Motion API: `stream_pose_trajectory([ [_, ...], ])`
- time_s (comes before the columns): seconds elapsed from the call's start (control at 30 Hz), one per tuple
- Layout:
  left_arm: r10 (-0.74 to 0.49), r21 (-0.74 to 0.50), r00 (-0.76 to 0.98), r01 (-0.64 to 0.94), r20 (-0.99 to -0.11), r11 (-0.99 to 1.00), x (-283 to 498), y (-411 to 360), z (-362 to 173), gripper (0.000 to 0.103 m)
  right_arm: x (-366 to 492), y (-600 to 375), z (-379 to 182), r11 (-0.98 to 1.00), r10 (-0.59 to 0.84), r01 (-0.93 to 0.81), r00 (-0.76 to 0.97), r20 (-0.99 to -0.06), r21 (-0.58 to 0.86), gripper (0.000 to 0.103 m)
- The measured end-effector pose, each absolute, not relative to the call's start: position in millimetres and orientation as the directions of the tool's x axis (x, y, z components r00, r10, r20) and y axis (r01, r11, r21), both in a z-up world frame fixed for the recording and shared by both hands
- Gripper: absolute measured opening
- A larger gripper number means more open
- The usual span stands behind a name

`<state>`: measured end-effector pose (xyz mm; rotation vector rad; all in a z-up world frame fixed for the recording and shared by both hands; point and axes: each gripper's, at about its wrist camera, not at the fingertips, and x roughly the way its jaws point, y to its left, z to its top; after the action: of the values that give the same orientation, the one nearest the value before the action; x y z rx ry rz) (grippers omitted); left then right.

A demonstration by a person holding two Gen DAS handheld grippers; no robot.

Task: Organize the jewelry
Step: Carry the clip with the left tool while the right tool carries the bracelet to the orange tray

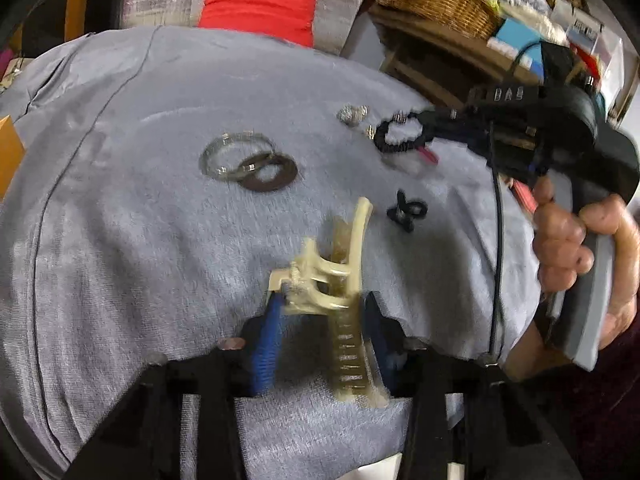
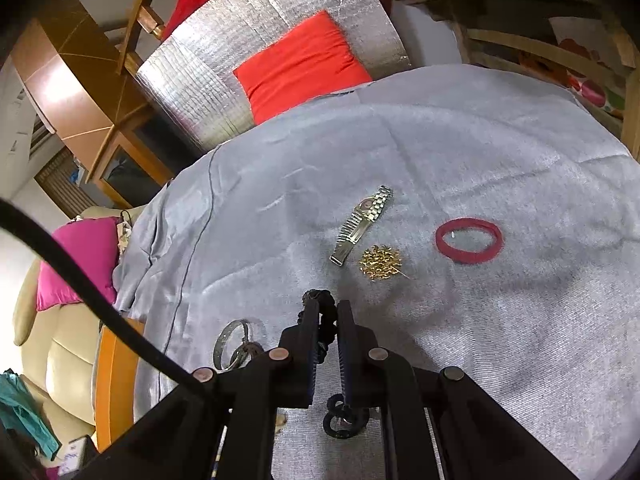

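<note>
Cream hair claw (image 1: 340, 288) between left tongs (image 1: 320, 320) — right tongs (image 2: 329, 320) pinch black scrunchie (image 2: 326, 304).

**Both grippers angled down, each with something between the fingers**

The left gripper (image 1: 320, 320) is tilted downward, its blue-padded fingers (image 1: 266, 340) parted around a cream hair clip (image 1: 340, 280). The right gripper (image 2: 329, 320) is held by a bare hand (image 1: 580, 240) and pinched onto a black hair tie (image 1: 400, 136).

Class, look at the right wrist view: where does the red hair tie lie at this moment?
The red hair tie lies flat on the grey cloth, right of centre, just right of the gold brooch and the metal watch.
</note>
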<state>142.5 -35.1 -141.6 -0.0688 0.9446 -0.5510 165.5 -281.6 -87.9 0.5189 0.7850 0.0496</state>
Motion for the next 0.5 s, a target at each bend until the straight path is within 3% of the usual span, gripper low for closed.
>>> stream_pose_trajectory([
  [0.5, -0.444, -0.265, 0.557, 0.373, -0.702, 0.889, 125, 1, -120, 0.038, 167, -252, -84, 0.899, 0.235, 0.095, 0.721, -0.652, 0.428, 0.010],
])
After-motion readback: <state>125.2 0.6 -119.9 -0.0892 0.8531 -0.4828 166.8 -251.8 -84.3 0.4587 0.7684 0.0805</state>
